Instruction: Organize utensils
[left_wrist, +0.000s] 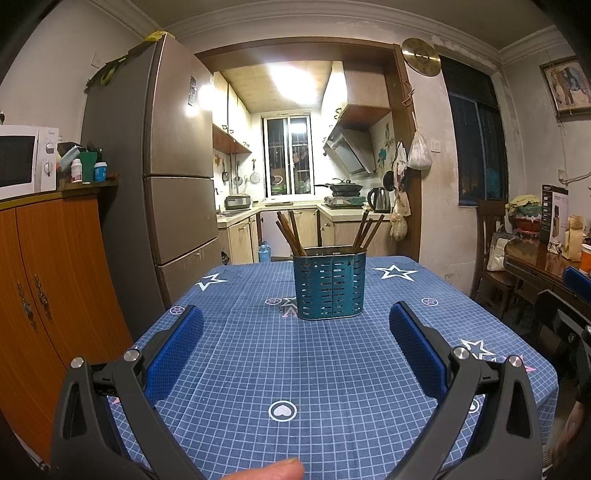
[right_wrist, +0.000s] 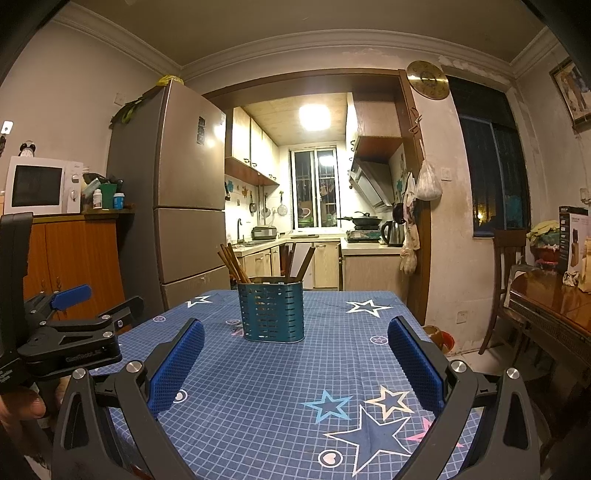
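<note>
The desk (left_wrist: 332, 387) wore a blue checked cloth (left_wrist: 258, 350) printed with stars and small heart rings. Toward twelve o'clock on it stood a teal perforated utensil holder (left_wrist: 330, 286), upright on the cloth. Wooden chopsticks (left_wrist: 290, 232) leaned out of it toward eleven and one o'clock.

Room inventory: table under blue grid tablecloth (left_wrist: 295, 369) printed with stars and hearts; tall grey-brown refrigerator (left_wrist: 177, 155) at left; orange wooden cabinet (left_wrist: 48, 266) beside it, bearing a white microwave (left_wrist: 22, 158); wood-framed opening to a lit kitchen with barred window (left_wrist: 286, 155), range hood (left_wrist: 349, 151), wok on stove (left_wrist: 345, 186), kettle (left_wrist: 380, 199); round gold wall clock (left_wrist: 421, 57); dark window (left_wrist: 476, 147) at right; framed picture (left_wrist: 567, 86); wooden chair (left_wrist: 489, 236); glossy brown side table (right_wrist: 554, 295); white crown moulding along ceiling
</note>
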